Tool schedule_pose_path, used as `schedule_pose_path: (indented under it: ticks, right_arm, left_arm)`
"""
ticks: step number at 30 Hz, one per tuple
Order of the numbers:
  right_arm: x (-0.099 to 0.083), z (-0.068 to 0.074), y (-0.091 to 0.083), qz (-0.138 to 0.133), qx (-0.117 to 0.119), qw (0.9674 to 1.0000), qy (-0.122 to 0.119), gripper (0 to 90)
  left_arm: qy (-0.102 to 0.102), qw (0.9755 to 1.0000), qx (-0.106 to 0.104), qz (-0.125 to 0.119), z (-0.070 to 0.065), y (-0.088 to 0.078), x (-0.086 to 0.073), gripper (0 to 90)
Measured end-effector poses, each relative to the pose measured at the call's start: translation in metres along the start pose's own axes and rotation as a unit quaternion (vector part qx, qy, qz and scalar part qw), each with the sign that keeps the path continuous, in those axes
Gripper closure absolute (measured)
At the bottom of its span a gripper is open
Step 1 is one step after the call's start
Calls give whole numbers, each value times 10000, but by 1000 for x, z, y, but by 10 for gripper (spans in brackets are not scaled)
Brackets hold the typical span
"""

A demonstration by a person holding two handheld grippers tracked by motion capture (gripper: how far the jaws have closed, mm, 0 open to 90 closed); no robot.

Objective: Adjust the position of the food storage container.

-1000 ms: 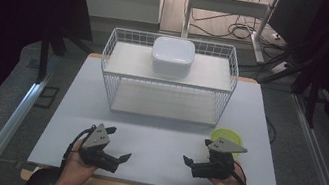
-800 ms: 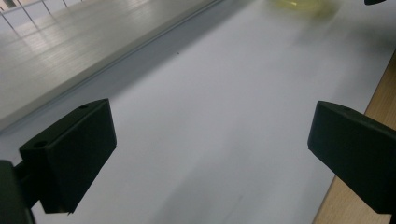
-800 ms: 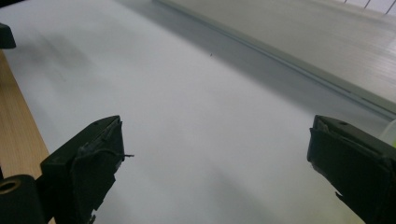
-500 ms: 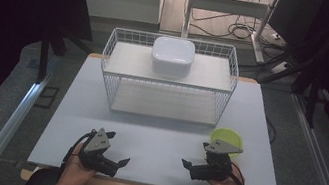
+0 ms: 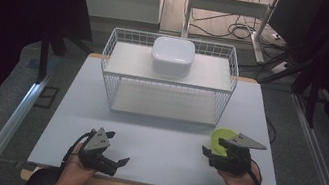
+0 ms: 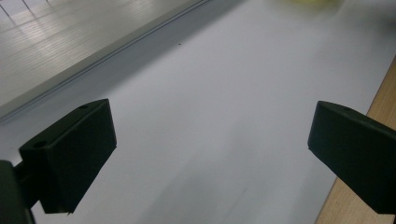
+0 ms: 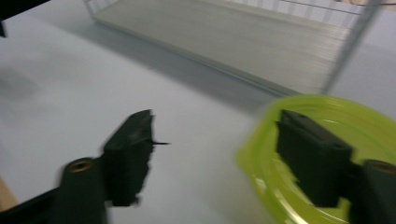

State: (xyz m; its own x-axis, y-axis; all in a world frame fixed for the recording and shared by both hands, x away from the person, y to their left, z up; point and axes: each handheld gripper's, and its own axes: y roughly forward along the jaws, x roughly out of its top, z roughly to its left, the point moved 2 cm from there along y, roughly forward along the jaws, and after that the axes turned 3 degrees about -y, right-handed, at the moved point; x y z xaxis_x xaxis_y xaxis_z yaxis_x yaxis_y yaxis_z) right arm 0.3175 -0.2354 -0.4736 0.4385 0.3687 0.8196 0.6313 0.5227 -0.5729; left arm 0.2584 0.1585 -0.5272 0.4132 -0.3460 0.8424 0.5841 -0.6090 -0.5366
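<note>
A lime-green bowl sits on the white table near its front right. My right gripper reaches over the bowl's near rim. In the right gripper view one jaw hangs inside the green bowl and the other stands outside it, well clear of the rim. The right gripper has just been closing, with the rim between its jaws but not pressed. My left gripper rests at the front left, open and wide over bare table, with nothing in it.
A white wire rack with two shelves stands at the middle back of the table. A white lidded container sits on its upper shelf. The lower shelf is bare. A wooden edge borders the table's front.
The right hand has moved forward and slightly up, onto the green bowl's rim, and its jaws stand narrower than before. The left hand has kept still.
</note>
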Motion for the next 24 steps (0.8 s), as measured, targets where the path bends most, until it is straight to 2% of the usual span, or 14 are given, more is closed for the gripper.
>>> schedule_pose_path:
  ticks: [6, 11, 15, 17, 21, 24]
  right_arm:
    - [-7, -32, -14, -14, -362, 9991, 227, 651]
    - [-10, -52, -26, -56, -847, 9960, 295, 893]
    - [-12, -71, -35, -143, -1179, 9915, 538, 898]
    - [-15, -78, -35, -127, -1260, 9900, 622, 898]
    - [-22, -89, -30, 22, -1325, 9883, 752, 898]
    - [-25, -93, -22, 119, -1273, 9885, 806, 897]
  left_arm:
    - [-26, 10000, 19, -3, 2, 0, 0, 9]
    - [-86, 10000, -11, 5, 2, 1, -1, 9]
    - [-121, 9999, -38, 25, 3, 2, -2, 10]
    - [-133, 9999, -41, 30, 3, 2, -2, 10]
    - [-172, 9998, -56, 44, 4, 3, -2, 10]
    - [-196, 9998, -74, 57, 4, 4, -3, 11]
